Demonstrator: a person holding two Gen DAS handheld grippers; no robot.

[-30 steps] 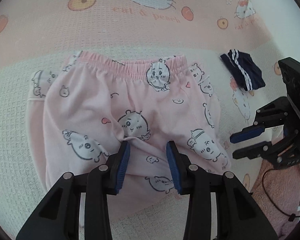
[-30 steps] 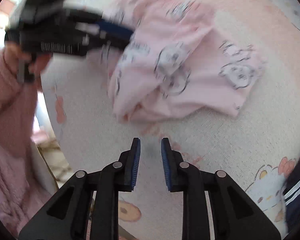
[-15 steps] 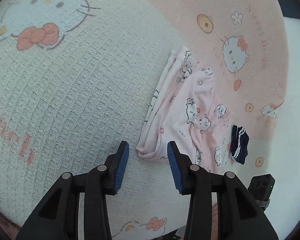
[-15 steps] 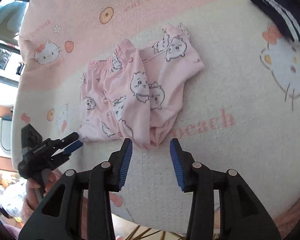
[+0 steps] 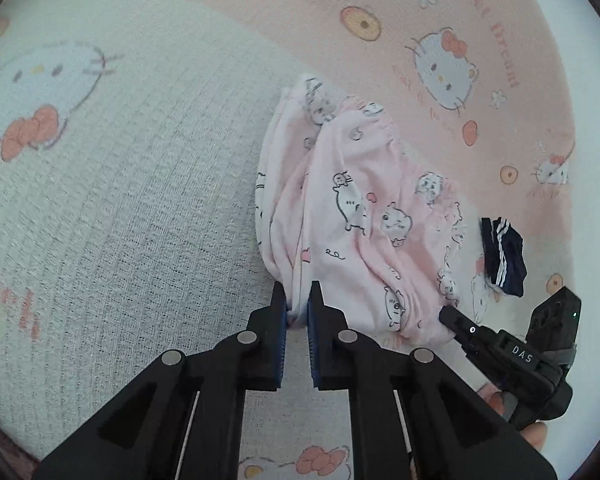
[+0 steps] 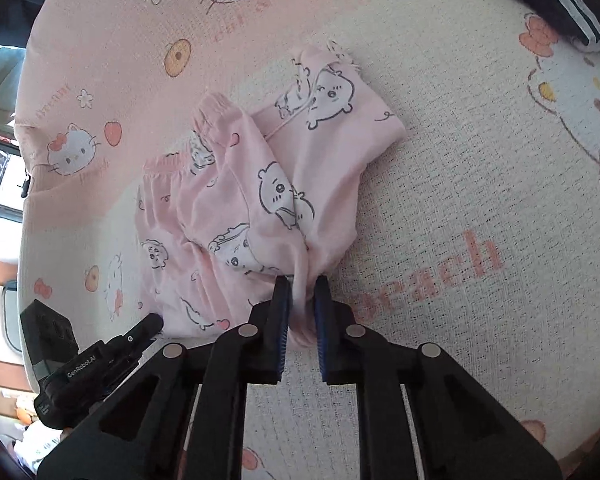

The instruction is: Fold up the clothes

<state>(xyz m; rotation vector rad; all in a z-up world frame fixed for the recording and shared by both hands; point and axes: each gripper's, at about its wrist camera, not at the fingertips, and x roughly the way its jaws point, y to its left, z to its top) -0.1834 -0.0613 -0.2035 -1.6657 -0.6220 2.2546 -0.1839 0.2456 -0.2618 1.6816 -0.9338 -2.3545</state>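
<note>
You are at the pick-up step of another fold: the pants (image 5: 356,216) lie bunched on the blanket (image 5: 140,200), waistband away from you, and each claw has taken a near corner of them. The left claw (image 5: 298,304) is closing on the near left corner; cloth fills the narrow gap between its blue pads (image 5: 285,320), so the pinch looks made. The right claw (image 6: 301,292) is closing too, and a bunched wad of pink fabric sits between its pads (image 6: 283,308), squeezed to a thin neck. In the left view you can see the right claw's tip at the far near-side corner of the pants, so both grips sit on the same near edge, well apart.

Next, I judge, you need to lift both corners together and carry them towards the waistband, keeping the edge taut between the 2 claws so the layers do not slump. The right grip holds several layers at once; they could drag unevenly. The dark shorts (image 5: 502,256) lie beside the pants, clear of the path
</note>
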